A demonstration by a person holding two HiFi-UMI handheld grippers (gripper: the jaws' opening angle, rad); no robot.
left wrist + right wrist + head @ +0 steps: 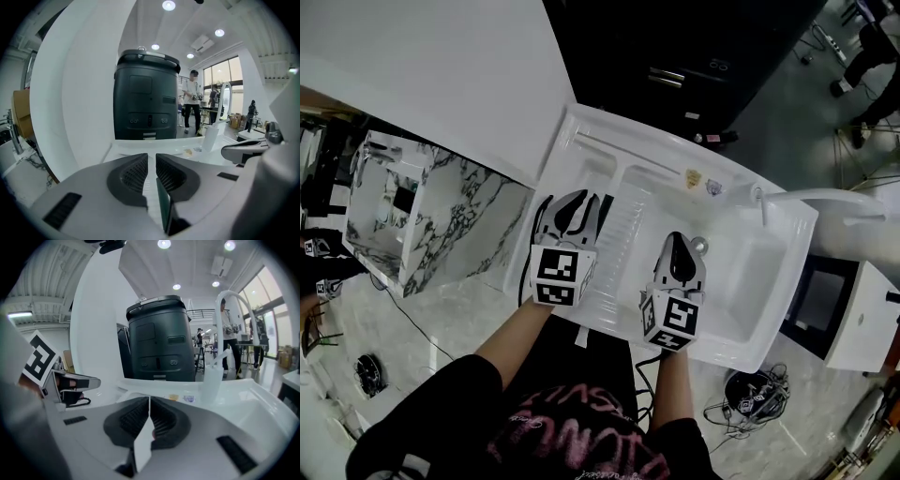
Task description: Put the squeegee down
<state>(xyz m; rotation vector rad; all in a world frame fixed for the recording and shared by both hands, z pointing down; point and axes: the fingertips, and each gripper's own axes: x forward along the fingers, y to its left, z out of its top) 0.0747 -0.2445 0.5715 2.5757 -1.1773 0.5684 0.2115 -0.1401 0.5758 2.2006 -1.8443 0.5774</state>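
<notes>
Both grippers hover over a white sink unit (581,127). My left gripper (574,208) is above the ribbed draining board (623,234). Its jaws stand a narrow slit apart, and only the white board shows between them in the left gripper view (151,165). My right gripper (679,251) is over the basin's left edge, with its pads (159,420) pressed together and nothing between them. A long thin white bar (602,145), possibly the squeegee, lies along the back left of the sink, apart from both grippers. I cannot make out its shape.
A curved white faucet (825,199) rises at the sink's right back corner, above the basin (750,272). A big black barrel (147,93) stands behind the sink. A white wall panel (441,75) and a marble-patterned cabinet (450,216) are at the left. People stand far behind.
</notes>
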